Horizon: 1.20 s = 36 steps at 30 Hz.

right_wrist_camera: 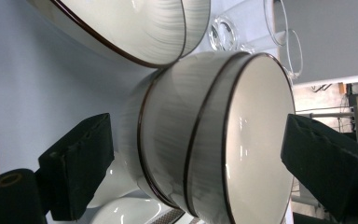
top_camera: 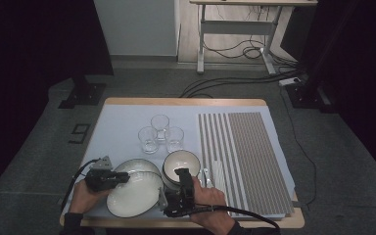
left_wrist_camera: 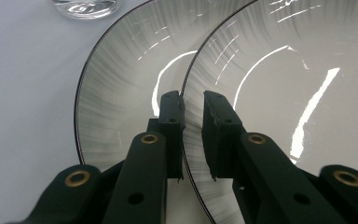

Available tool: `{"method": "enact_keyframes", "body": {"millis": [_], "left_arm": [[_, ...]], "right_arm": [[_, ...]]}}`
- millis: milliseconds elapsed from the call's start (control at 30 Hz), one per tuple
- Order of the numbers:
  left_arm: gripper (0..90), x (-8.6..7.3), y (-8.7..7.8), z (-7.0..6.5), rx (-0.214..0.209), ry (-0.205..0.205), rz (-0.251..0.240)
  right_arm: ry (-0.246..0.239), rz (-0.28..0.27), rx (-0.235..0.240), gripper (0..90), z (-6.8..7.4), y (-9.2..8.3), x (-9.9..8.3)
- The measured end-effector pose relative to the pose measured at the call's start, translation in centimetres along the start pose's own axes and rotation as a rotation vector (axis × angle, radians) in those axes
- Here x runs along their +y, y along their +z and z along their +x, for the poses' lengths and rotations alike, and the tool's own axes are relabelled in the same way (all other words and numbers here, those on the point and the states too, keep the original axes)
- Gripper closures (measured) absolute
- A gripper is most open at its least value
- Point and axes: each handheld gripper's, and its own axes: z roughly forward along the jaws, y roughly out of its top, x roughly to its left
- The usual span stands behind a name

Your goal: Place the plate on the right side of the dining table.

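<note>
Two white plates with dark rims lie overlapped at the front left of the table. The upper plate [top_camera: 134, 195] [left_wrist_camera: 284, 93] is tipped over the lower plate [top_camera: 144, 164] [left_wrist_camera: 121, 93]. My left gripper [top_camera: 124, 177] [left_wrist_camera: 193, 100] is shut on the upper plate's left rim. Just to the right stands a stack of matching bowls [top_camera: 181, 162] [right_wrist_camera: 256, 140]. My right gripper [top_camera: 183, 173] [right_wrist_camera: 198, 140] reaches over it from the front. Its jaws stand wide, one on either side of the stack, with no pad pressing on it.
Three clear glasses [top_camera: 160, 132] [right_wrist_camera: 242, 28] stand close together behind the dishes. A ribbed grey mat [top_camera: 247, 156] covers the right half of the pale blue tabletop [top_camera: 120, 122], with a pale object [top_camera: 219, 174] at its near left corner.
</note>
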Motion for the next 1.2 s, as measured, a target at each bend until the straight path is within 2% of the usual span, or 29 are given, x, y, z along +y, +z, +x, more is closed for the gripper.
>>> {"method": "enact_keyframes", "body": {"millis": [33,67,233,367,567,767,1033,1133,1200], "left_arm": [[78.2,0.0,0.0,0.0,0.0,0.0,0.0],[78.2,0.0,0.0,0.0,0.0,0.0,0.0],[78.2,0.0,0.0,0.0,-0.001,0.0,0.0],[78.1,0.0,0.0,0.0,-0.003,0.0,0.001],[78.1,0.0,0.0,0.1,-0.004,-0.001,0.001],[78.1,0.0,0.0,0.1,-0.005,-0.002,0.001],[78.0,0.0,0.0,0.1,-0.005,-0.003,0.002],[77.9,0.0,0.0,0.1,-0.004,-0.003,0.002],[77.9,0.0,0.0,0.1,-0.004,-0.003,0.002]], "right_arm": [[0.001,0.015,0.004,9.4,0.1,-0.1,0.2],[-0.014,0.004,-0.001,9.5,0.1,0.0,0.3],[-0.022,-0.019,0.008,11.0,0.2,-0.1,0.9],[-0.066,-0.035,0.011,12.4,0.4,-0.1,1.5],[-0.086,-0.032,0.029,13.1,0.6,-0.2,1.9],[-0.09,-0.082,0.068,14.3,0.9,-0.3,2.6],[-0.116,-0.091,0.082,17.5,1.2,-0.1,3.1],[-0.114,-0.102,0.091,19.7,1.4,0.0,3.3],[-0.13,-0.1,0.109,24.8,1.5,0.1,3.4]]}}
